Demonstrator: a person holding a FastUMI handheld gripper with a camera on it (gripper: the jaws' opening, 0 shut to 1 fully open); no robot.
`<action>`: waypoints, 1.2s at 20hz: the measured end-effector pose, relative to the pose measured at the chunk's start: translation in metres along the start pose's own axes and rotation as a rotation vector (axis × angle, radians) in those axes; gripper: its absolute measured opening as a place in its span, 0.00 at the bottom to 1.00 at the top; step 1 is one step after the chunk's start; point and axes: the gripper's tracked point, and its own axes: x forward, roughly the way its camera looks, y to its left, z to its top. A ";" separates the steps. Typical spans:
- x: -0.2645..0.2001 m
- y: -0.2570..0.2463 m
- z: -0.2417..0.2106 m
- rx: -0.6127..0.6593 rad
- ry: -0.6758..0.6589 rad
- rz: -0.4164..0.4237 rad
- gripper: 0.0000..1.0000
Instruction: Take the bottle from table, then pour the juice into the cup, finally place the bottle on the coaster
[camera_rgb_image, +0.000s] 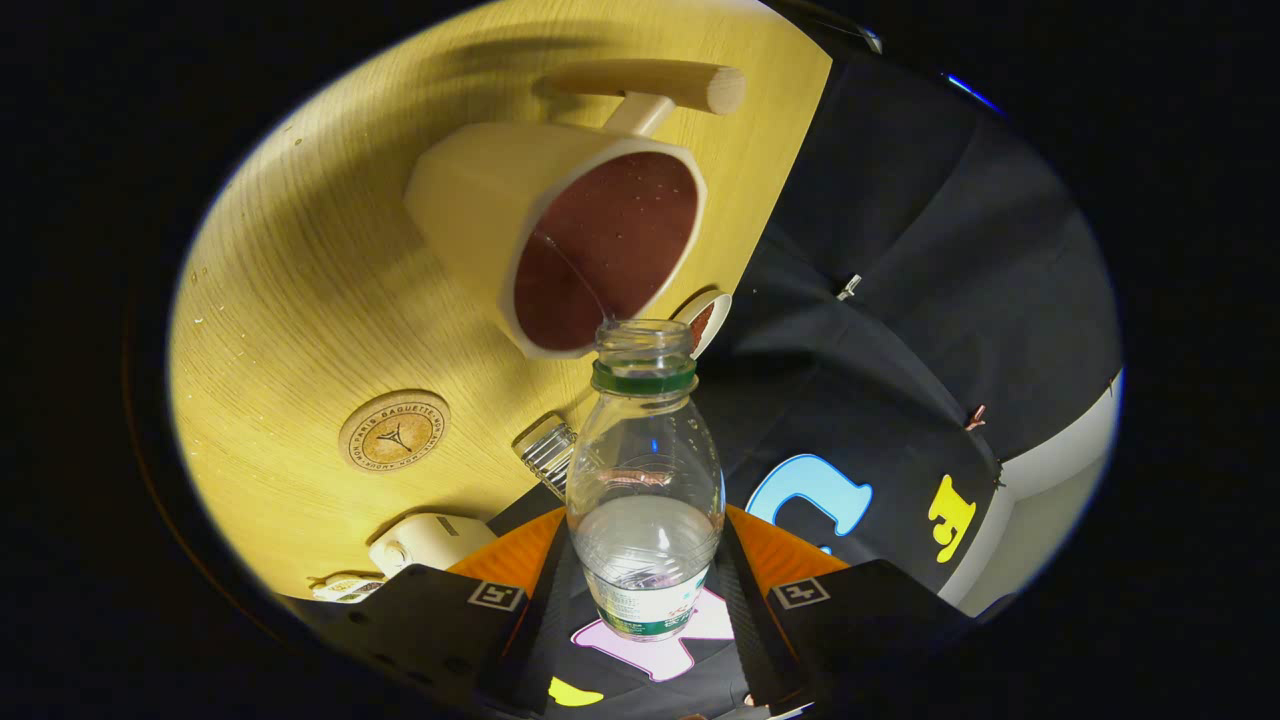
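Over the cup (600, 250) | fingers (645, 600) clamp bottle (645, 470), tipped to pour | coaster (394, 431) waits on desk (290, 300)

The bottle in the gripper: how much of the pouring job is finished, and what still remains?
Done: the clear plastic bottle is off the table, clamped in the gripper, cap off. In hand: the pour, with the open mouth tipped toward the cream cup, a thin stream entering it; liquid remains in the bottle. Left: finish pouring, then stand the bottle on the round cork coaster, bare on the wooden table.
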 end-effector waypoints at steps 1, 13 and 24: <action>0.001 -0.002 0.000 -0.003 -0.001 0.000 0.74; -0.005 -0.003 0.007 -0.020 -0.018 0.011 0.74; -0.018 0.007 -0.009 0.084 0.040 0.070 0.74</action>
